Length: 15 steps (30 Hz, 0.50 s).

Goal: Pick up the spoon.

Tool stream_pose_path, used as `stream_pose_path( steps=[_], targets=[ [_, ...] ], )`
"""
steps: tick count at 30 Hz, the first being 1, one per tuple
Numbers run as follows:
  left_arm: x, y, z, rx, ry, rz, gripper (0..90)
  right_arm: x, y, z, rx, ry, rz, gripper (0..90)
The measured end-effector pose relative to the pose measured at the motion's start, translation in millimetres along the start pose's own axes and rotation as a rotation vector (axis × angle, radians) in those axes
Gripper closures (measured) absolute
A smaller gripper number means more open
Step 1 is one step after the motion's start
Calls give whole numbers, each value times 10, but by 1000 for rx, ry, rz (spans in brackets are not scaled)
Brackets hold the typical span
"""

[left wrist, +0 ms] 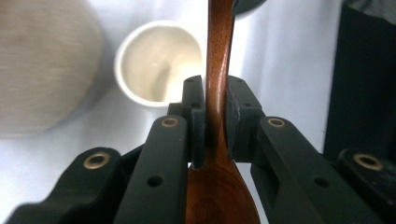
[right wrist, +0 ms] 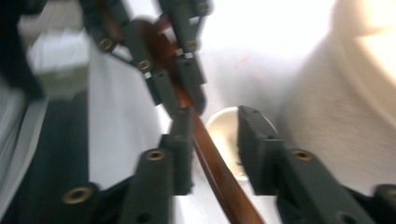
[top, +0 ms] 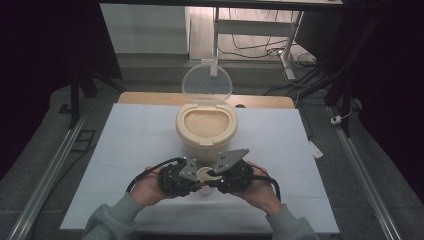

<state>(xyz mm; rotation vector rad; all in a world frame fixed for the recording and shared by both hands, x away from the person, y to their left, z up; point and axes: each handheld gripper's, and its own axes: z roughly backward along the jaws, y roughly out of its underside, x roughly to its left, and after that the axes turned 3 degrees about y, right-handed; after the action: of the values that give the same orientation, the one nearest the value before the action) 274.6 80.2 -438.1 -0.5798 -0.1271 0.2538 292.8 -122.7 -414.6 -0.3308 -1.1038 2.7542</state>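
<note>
just before the rice container (top: 206,125), left gripper (left wrist: 215,100) clamps the wooden spoon (left wrist: 218,74) while right gripper (right wrist: 215,128) gapes around its handle.

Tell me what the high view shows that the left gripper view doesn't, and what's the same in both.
High view alone: the rice container with its clear lid raised, both hands, the right gripper, and the whole white table. Left gripper view alone: the left gripper with its jaws clamped on a brown wooden spoon at the neck above its bowl. Both share the small white cup, empty, standing on the white tabletop beside the container.
</note>
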Motion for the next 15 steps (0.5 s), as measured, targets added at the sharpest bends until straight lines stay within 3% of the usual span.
stream_pose_path(
  steps=[2, 3, 4, 5, 6, 8, 10, 11, 12, 13, 15],
  targets=[
    [1, 6, 11, -12, -21, 6, 790, -35, 34, 53, -41, 41, -74, 599],
    [-1, 16, 26, -37, -71, 22, 789, -47, 51, 75, -65, 59, -105, 577],
    [-3, 21, 31, -46, -95, 25, 790, -50, 70, 102, -83, 91, -145, 557],
    [-3, 21, 31, -46, -95, 25, 789, -51, 90, 129, -103, 110, -187, 537],
    [-5, 24, 35, -55, -114, 31, 789, -51, 90, 129, -103, 110, -187, 537],
    [-9, 28, 42, -74, -147, 41, 789, -48, 152, 216, -140, 191, -299, 494],
    [-15, 29, 43, -89, -172, 46, 790, -52, 204, 262, -164, 228, -380, 472],
    [-27, 28, 38, -100, -205, 50, 790, -52, 234, 278, -176, 248, -433, 457],
    [-27, 28, 38, -100, -205, 50, 789, -57, 267, 287, -196, 248, -482, 449],
    [-42, 24, 36, -108, -240, 53, 790, -57, 297, 299, -208, 252, -517, 444],
    [-59, 23, 36, -127, -260, 54, 790, -46, 351, 319, -226, 268, -570, 438]
  ],
)
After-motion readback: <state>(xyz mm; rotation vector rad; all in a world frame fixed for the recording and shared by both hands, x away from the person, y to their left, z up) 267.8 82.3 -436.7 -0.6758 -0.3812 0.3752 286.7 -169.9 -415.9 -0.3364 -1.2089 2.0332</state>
